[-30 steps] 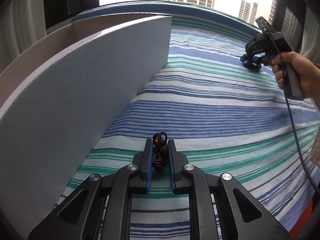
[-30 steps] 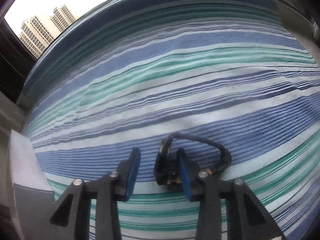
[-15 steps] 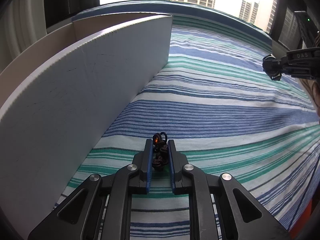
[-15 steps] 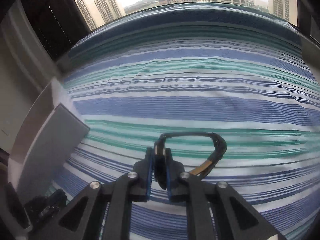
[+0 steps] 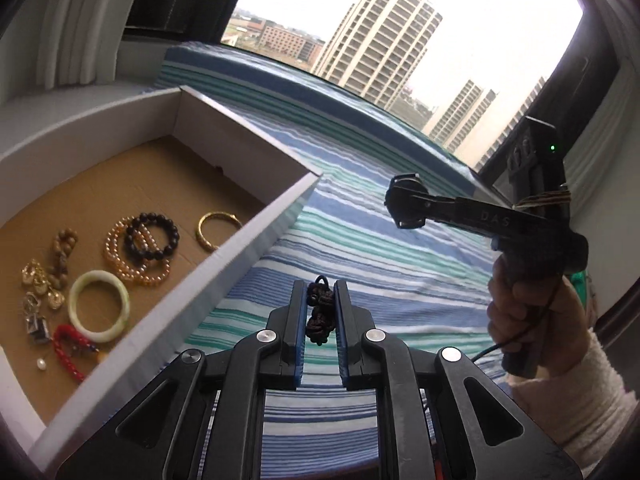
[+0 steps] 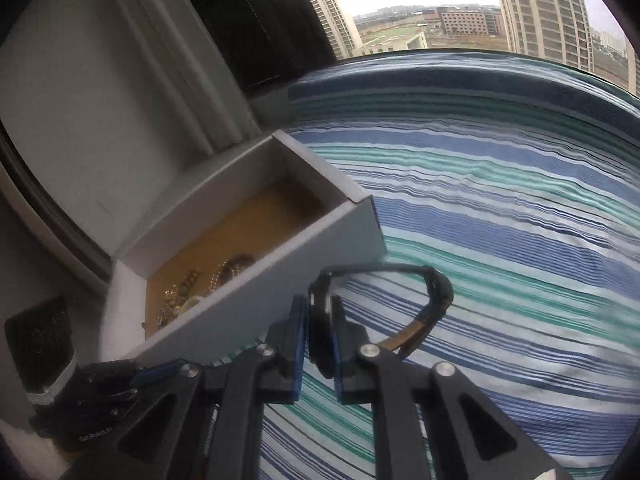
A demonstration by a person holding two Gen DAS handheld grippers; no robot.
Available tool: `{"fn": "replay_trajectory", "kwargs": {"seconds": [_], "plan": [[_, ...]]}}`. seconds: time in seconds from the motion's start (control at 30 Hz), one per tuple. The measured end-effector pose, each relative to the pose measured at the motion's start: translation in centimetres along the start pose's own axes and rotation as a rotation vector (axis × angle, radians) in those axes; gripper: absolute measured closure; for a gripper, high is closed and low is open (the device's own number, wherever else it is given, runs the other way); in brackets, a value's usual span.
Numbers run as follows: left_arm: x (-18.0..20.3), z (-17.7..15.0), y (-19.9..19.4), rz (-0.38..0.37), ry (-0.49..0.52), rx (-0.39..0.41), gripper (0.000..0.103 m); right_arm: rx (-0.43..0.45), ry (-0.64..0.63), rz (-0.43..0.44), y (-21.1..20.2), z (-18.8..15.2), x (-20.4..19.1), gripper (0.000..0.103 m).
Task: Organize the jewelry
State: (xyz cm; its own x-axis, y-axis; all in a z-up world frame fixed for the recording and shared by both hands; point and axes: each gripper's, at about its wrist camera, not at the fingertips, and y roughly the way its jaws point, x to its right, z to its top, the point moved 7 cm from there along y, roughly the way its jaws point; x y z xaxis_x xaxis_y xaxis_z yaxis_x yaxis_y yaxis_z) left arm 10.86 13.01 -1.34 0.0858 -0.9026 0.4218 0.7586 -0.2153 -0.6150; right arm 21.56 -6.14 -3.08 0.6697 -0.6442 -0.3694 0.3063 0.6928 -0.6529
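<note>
My left gripper [image 5: 320,292] is shut on a dark knotted cord bracelet [image 5: 318,312] and holds it in the air just right of the white cardboard box [image 5: 240,248]. The box holds several bracelets: a jade bangle [image 5: 98,306], a black bead bracelet [image 5: 151,236], a gold bangle [image 5: 216,229] and a red one [image 5: 68,348]. My right gripper [image 6: 320,312] is shut on a black wristwatch [image 6: 320,316]; its strap [image 6: 436,300] loops out to the right. It also shows in the left wrist view [image 5: 404,206], raised above the bed. The box also shows in the right wrist view [image 6: 260,280].
A blue, green and white striped sheet [image 5: 400,256] covers the bed. A window with tower blocks is beyond. White curtains [image 5: 76,32] hang at the left. My left gripper's body [image 6: 92,396] shows at the lower left of the right wrist view.
Both grippers have risen from the sheet with their items. The right gripper closed on the watch and swung left toward the box. The box's inside has come into view.
</note>
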Motion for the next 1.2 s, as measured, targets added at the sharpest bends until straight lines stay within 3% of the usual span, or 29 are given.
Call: {"fn": "replay_trajectory", "kwargs": {"seconds": [0.13, 0.2, 0.3, 0.43, 0.57, 0.6, 0.67, 0.7, 0.73, 0.87, 0.93, 1.03, 1.1, 1.2], "plan": [[-4.3, 4.1, -4.4, 0.14, -0.009, 0.086, 0.092, 0.006, -0.115, 0.049, 2.3, 3.5, -5.4, 0.092], [-7.3, 5.5, -4.5, 0.235, -0.021, 0.082, 0.092, -0.021, -0.163, 0.064, 4.6, 4.7, -7.4, 0.092], [-12.2, 6.5, -1.6, 0.329, -0.071, 0.0, 0.092, -0.108, -0.241, 0.061, 9.5, 5.2, -9.8, 0.092], [-17.1, 6.2, 2.9, 0.405, -0.121, -0.119, 0.092, -0.237, -0.354, -0.028, 16.5, 4.1, -11.0, 0.092], [-19.1, 4.8, 5.9, 0.442, -0.139, -0.201, 0.09, -0.341, -0.332, -0.08, 20.7, 2.7, -9.7, 0.091], [-19.4, 4.6, 6.0, 0.452, -0.146, -0.207, 0.087, -0.355, -0.318, -0.088, 21.0, 2.5, -9.4, 0.091], [-19.3, 4.0, 5.7, 0.472, -0.143, -0.206, 0.066, -0.347, -0.285, -0.097, 21.4, 2.7, -9.1, 0.082], [-18.9, 3.8, 5.3, 0.487, -0.135, -0.195, 0.049, -0.336, -0.266, -0.091, 21.1, 2.9, -9.0, 0.065], [-18.6, 3.9, 4.7, 0.506, -0.119, -0.176, 0.038, -0.321, -0.247, -0.082, 20.5, 3.1, -8.9, 0.057], [-16.8, 4.1, 1.7, 0.592, -0.023, -0.08, 0.02, -0.254, -0.22, -0.082, 17.8, 3.8, -8.9, 0.055], [-15.6, 4.0, 0.3, 0.657, 0.016, -0.027, 0.002, -0.223, -0.225, -0.092, 16.6, 3.8, -8.7, 0.043], [-14.1, 3.8, -1.5, 0.752, 0.057, 0.047, 0.001, -0.191, -0.232, -0.103, 15.0, 3.0, -8.9, 0.034], [-13.7, 3.5, -2.3, 0.817, 0.043, 0.049, 0.001, -0.179, -0.248, -0.124, 14.2, 2.4, -9.1, 0.029], [-12.9, 3.1, -3.1, 0.82, 0.036, 0.056, 0.001, -0.151, -0.282, -0.128, 12.9, 1.5, -10.0, 0.029]]}}
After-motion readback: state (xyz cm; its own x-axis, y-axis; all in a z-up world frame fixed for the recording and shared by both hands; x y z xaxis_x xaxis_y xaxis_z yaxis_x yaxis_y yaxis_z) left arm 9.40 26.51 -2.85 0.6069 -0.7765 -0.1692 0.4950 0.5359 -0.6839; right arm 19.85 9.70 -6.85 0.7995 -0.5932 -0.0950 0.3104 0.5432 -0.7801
